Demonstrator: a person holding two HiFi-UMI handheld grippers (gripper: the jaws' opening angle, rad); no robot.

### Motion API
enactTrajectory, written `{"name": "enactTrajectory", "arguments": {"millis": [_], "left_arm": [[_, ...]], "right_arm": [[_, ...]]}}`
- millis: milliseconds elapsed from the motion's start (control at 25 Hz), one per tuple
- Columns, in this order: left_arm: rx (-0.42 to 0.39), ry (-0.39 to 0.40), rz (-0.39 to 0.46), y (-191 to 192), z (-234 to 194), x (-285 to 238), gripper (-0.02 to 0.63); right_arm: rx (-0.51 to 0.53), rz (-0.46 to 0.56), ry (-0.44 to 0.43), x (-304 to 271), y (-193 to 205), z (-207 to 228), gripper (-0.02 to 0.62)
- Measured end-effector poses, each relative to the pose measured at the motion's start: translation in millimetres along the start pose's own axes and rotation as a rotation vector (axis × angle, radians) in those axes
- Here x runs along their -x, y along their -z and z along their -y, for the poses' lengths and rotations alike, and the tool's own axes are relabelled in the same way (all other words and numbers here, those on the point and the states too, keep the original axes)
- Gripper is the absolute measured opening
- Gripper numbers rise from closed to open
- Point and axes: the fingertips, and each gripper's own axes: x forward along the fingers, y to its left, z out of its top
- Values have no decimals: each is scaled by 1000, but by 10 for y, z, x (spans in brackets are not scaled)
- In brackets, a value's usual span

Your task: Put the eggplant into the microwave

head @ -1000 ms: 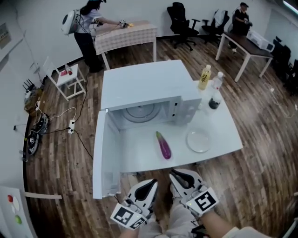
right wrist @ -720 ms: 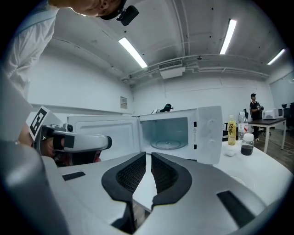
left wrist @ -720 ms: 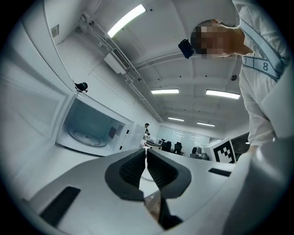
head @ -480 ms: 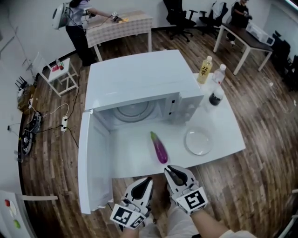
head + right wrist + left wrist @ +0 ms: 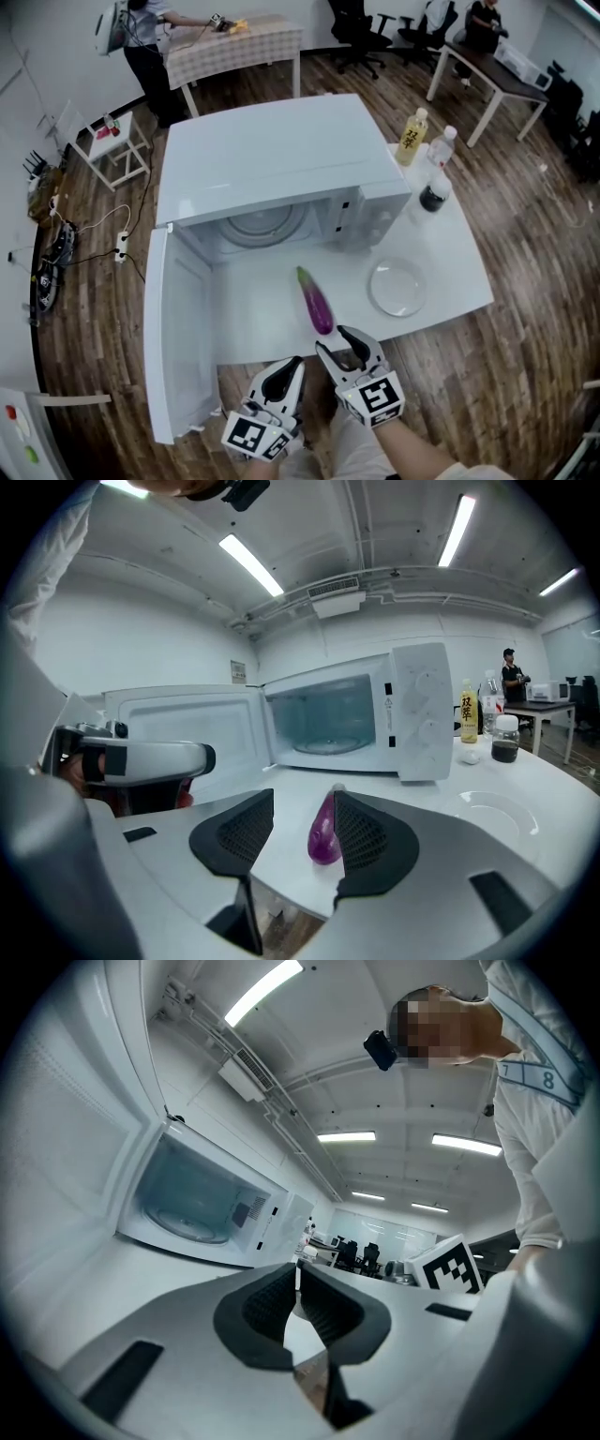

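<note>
White table (image 5: 450, 272), and on it the purple eggplant (image 5: 315, 302) lies near the front edge, before the open microwave (image 5: 272, 178), with its stem end toward the cavity. The tabletop between the eggplant and the cavity is bare. The microwave door (image 5: 178, 328) is swung out to the left and reaches past the front edge of the table. The glass turntable (image 5: 258, 225) inside carries nothing.

The right gripper (image 5: 344, 352) is at the front edge, just at the near end of the eggplant. Its jaws have just been opening and stand apart. In the right gripper view the eggplant's near end shows in the gap, close to the right-hand pad (image 5: 366, 836), and the pads do not press on it. The left gripper (image 5: 284, 380) is beside it at the same edge, with its jaws together and nothing between them.

A clear plate (image 5: 397, 287) lies to the right of the eggplant, apart from it. Beside the microwave at the far right corner stand a yellow bottle (image 5: 412, 137), a clear bottle (image 5: 441, 148) and a dark jar (image 5: 433, 194).

Around the table, the floor (image 5: 525, 234) is of dark wood planks. Farther back a person (image 5: 141, 42) stands at a table with a checked cloth (image 5: 234, 52), and there are office chairs (image 5: 361, 28).
</note>
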Motion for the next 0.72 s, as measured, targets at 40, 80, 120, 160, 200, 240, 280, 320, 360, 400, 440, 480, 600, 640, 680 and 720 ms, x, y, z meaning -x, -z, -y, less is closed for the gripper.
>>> {"name": "enactTrajectory", "arguments": {"millis": [40,80,120,160,200,240,280,320,360,400,440,480,600,640,680,720], "left_arm": [[2,-4,-2,9,-21,-1,6],[3,-6,-4,16,-39,-4,8],[5,-9,-6,22,-53,-6,8],[7,-11,-9,30,-63,-7,9],[11,-13,-11,40,-70,-4,9],[15,-16,-14,52,-77,2,9],[19,-19,-16,64,-84,8,9],[21,-21,-18,75,-93,12,11],[23,-22,-19,82,-103,14,11],[24,-22,-19,87,-111,12,11],[25,-20,-20,90,-118,8,11],[25,-19,-21,94,-121,4,11],[30,-16,-28,115,-119,-8,11],[32,-15,-30,121,-117,-13,11],[34,-15,-31,126,-117,-17,11],[36,-16,-33,131,-120,-17,11]], "right_arm": [[-1,-18,7,-40,47,22,207],[-5,-32,15,-77,80,45,215],[-12,-41,24,-111,96,69,222],[-21,-48,33,-139,100,91,228],[-29,-56,42,-159,112,110,234],[-35,-66,48,-175,142,126,239],[-39,-75,52,-190,179,141,245],[-42,-83,56,-208,217,157,249],[-44,-90,58,-230,262,171,250],[-46,-96,59,-256,306,185,252],[-46,-103,63,-282,338,196,253],[-48,-110,68,-307,357,205,253],[-55,-137,86,-360,412,231,253],[-59,-144,90,-373,442,244,253],[-63,-151,93,-387,473,257,253],[-66,-157,95,-403,500,264,253]]}}
